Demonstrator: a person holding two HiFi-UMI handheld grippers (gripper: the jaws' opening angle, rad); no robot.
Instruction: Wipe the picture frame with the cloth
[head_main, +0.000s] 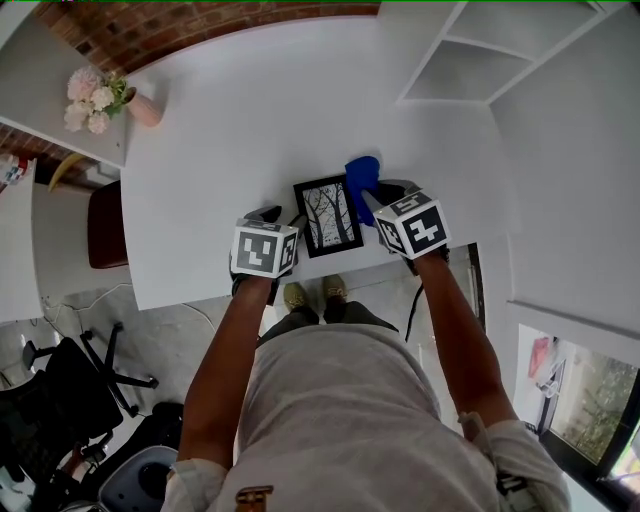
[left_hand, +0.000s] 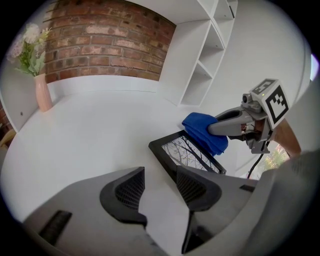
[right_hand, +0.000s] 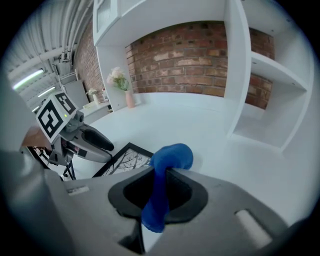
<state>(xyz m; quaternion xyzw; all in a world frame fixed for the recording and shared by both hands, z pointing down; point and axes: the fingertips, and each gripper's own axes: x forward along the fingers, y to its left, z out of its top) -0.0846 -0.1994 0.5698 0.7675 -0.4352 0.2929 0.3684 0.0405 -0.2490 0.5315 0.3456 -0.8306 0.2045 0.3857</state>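
Sliding is the main risk here. The picture frame (head_main: 328, 215) lies flat and face up on the white table (head_main: 250, 110), close to the edge nearest the person, and nothing pins it. The left gripper (left_hand: 160, 185) sits just beside the frame's near left corner with its jaws spread wide and only bare tabletop between them. It steadies nothing, so a firm stroke pulled toward the person could carry the frame to that edge and over it.

The right gripper (right_hand: 159, 192) is clamped on the blue cloth (right_hand: 170, 157), pinching a narrow fold. 1 lump bulges out past the tips and a tail hangs behind the pads. In the head view that lump hangs at the frame's far right corner. Whether it already touches the frame, I cannot tell.

2 further troubles seem likely from this grip:
- The bunch is small, so if the tongs tip too steeply the hard jaw ends could meet the glass and scratch it.
- The fold is thin, so drag across the glass could tug the cloth free.

The frame is a portrait rectangle. Its long axis runs away from the person, with the far end leaning slightly to their left, and the short sides lie roughly along the table's near edge. The print shows bare branches, but which end is its top is too small to settle. A vase of flowers (head_main: 140, 105) stands well apart from the frame, far off to its left.
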